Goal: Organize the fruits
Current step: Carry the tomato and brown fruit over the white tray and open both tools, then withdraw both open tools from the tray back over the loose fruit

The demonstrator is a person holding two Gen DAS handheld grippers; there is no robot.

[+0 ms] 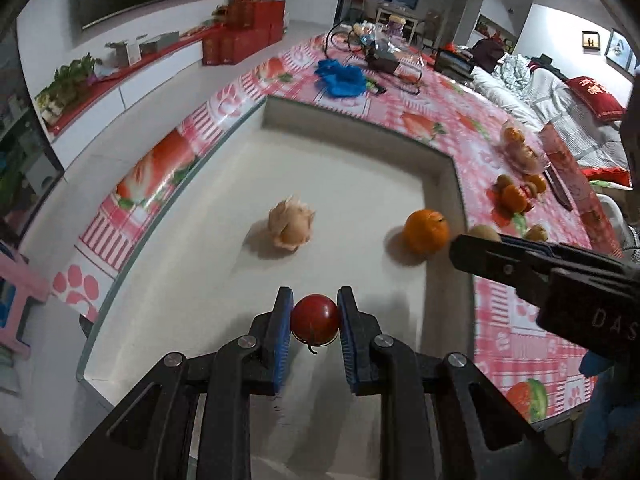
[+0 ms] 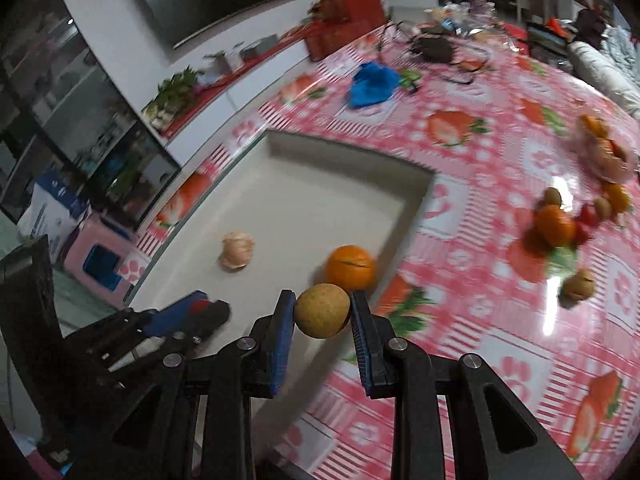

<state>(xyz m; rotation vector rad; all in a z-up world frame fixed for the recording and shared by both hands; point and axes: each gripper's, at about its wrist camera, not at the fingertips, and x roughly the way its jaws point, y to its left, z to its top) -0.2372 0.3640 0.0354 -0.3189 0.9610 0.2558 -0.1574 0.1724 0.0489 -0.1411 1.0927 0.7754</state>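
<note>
Fruit is held in both grippers above a shallow white tray [image 1: 224, 208] set on a table covered by a pink strawberry-print cloth [image 1: 420, 96]. A small red tomato [image 1: 315, 319] is clamped between the blue pads of the left gripper [image 1: 314, 312], whose jaws are nearly closed on it, over the tray's near part. A round yellow-brown fruit [image 2: 322, 311] is pinched between the pads of the right gripper [image 2: 322, 312], just in front of the tray's right edge. Inside the tray an orange [image 1: 425, 231] is seen near the right wall, and a pale peeled citrus [image 1: 291, 222] lies well apart from it toward the middle. More fruit [image 2: 560, 220] is scattered on the cloth to the right, beside a blurred dish of oranges [image 2: 606, 152].
</note>
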